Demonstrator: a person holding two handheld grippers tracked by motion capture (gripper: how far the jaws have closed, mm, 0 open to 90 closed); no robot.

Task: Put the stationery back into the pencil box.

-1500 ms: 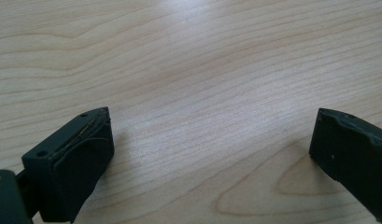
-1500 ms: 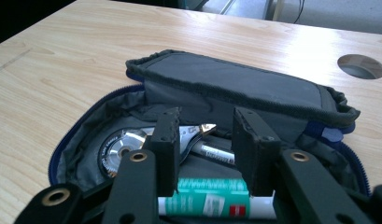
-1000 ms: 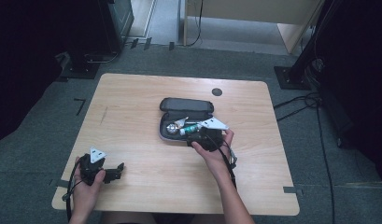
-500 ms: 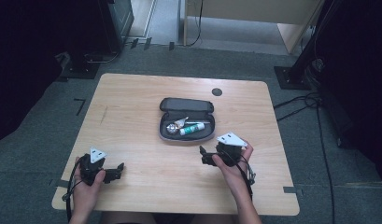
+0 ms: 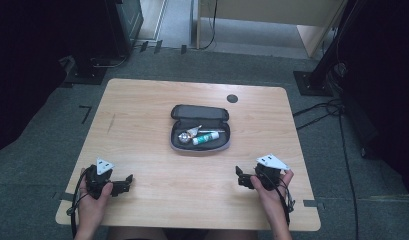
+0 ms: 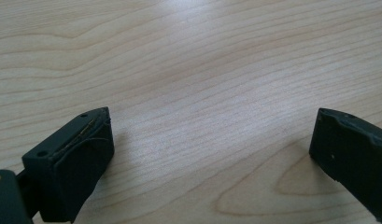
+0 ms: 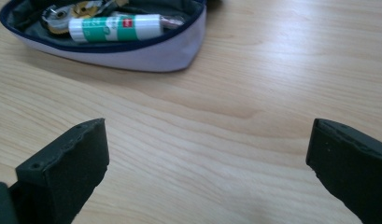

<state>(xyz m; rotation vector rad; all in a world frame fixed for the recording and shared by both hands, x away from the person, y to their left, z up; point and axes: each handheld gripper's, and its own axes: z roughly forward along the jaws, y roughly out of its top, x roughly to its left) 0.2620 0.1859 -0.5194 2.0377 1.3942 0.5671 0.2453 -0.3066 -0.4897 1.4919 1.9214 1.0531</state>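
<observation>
Pencil case [image 5: 200, 129] well ahead of spread, empty right gripper [image 5: 240, 176] fingers [image 7: 67, 172].

The high view is looking forward and down from above the person's side, taking in the whole counter [image 5: 142, 125] with the open pouch [image 5: 200, 145] at the centre of the frame. The left gripper view is sitting low and very near the bare wood, looking along the counter [image 6: 202, 70]. The right gripper view is looking equally low across the counter [image 7: 272, 70] toward the pouch [image 7: 146, 51] at its upper left, a thing it is sharing with the high view.
</observation>
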